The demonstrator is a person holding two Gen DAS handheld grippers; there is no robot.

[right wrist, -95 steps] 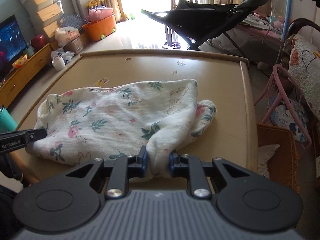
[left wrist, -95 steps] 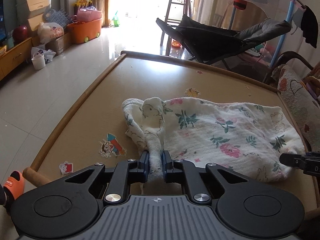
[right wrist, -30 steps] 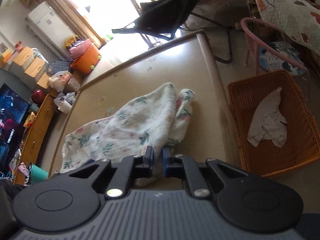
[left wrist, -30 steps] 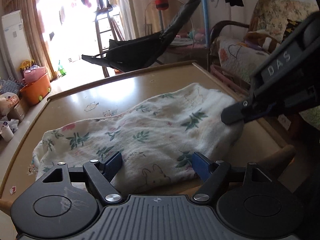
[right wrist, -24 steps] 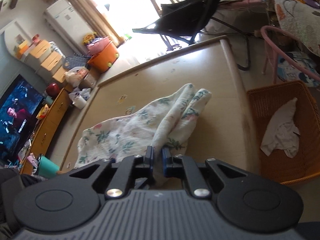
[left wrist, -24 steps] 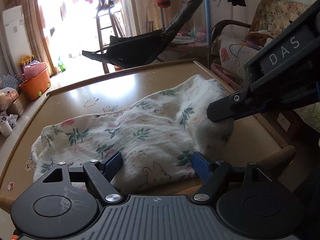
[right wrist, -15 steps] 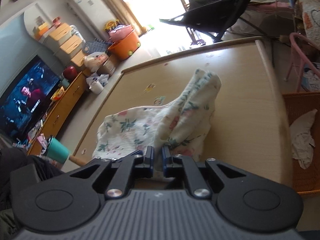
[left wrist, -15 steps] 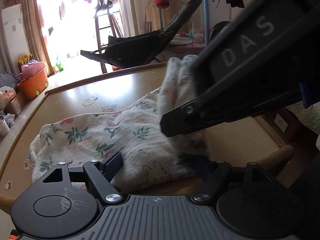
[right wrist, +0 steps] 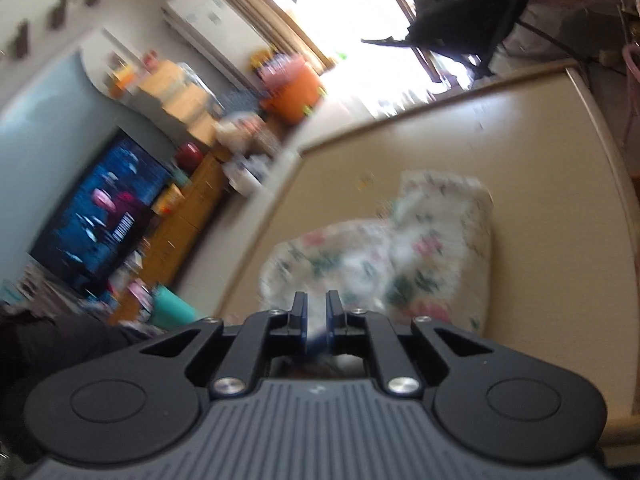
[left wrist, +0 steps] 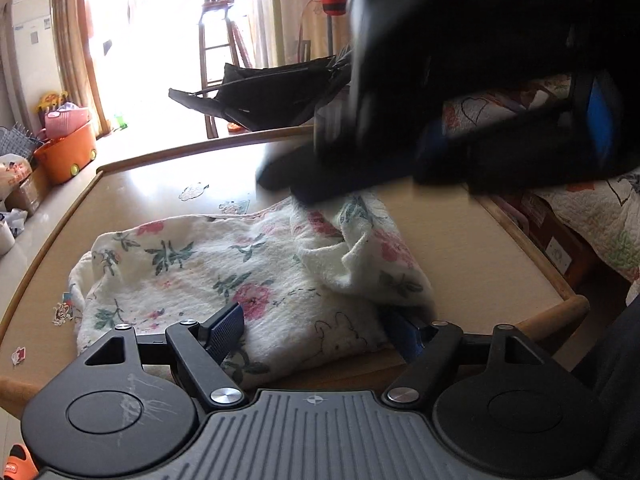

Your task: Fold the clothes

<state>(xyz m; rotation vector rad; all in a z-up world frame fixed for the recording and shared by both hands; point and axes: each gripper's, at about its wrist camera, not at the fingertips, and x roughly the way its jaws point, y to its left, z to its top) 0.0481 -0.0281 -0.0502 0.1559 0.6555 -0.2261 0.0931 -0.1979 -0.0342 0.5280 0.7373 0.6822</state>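
Claw (left wrist: 316, 330) on my left hand is spread wide, its two blue-padded fingers (left wrist: 224, 326) resting apart on the near edge of the floral garment (left wrist: 224, 268), gripping nothing. That garment, white with pink flowers and green leaves, lies on the tan worktop (left wrist: 460, 248) close to its near edge, with its right end doubled back over itself in a loose fold. My right claw (right wrist: 316, 312) is nearly closed with cloth pinched between its fingers; seen from my left side it is a dark blurred mass (left wrist: 440, 128) over the folded end, its tip touching the raised fabric. From my right wrist the picture is blurred and tilted, and the garment (right wrist: 400, 252) shows as a bunched shape on the worktop (right wrist: 540, 200). An orange tub (left wrist: 66, 156) stands on the floor beyond.
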